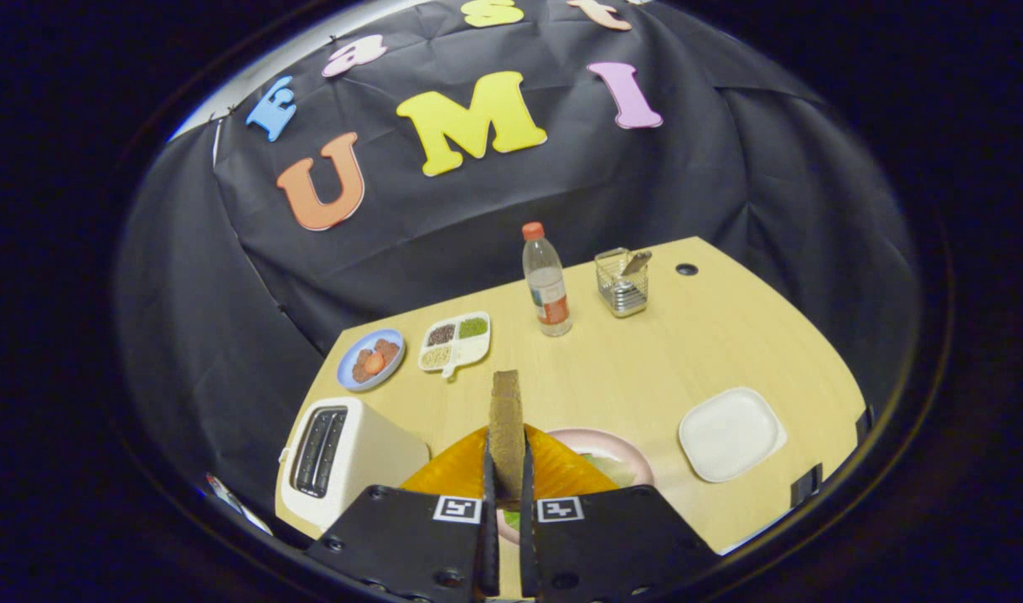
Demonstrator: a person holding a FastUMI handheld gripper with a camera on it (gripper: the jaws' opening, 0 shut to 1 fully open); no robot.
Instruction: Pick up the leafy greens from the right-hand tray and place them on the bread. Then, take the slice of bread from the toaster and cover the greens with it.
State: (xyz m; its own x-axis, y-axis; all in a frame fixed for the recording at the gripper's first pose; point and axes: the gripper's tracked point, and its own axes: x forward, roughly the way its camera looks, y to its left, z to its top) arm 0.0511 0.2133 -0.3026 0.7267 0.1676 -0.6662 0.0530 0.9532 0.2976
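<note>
Fingers point(506, 469) of the gripper are pressed on a slice of bread point(506, 423), one from each side, and they hold it upright on its edge, so I see only the thin brown side of it. The slice rises from between the fingers and points away over the tabletop point(645, 368).

Just under and beyond the fingers lies a pink plate point(620, 448). On it I can see some pale leafy greens point(607, 469), partly hidden by the gripper; the bread that should be under them I cannot make out. The held slice is above this plate and does not touch it.

To the left of the fingers stands a white toaster point(343, 456) with two dark slots on top. To the right, well apart from the plate, lies a white square tray point(731, 433).

Farther away, near the back of the tabletop, there is a blue plate point(370, 360) with reddish-brown food, and just beside it a white divided dish point(455, 342) with grains of different colours in its compartments. More to the right stands a clear bottle point(546, 280) with an orange cap, and near it a small wire basket point(622, 282) with something metallic inside.
</note>
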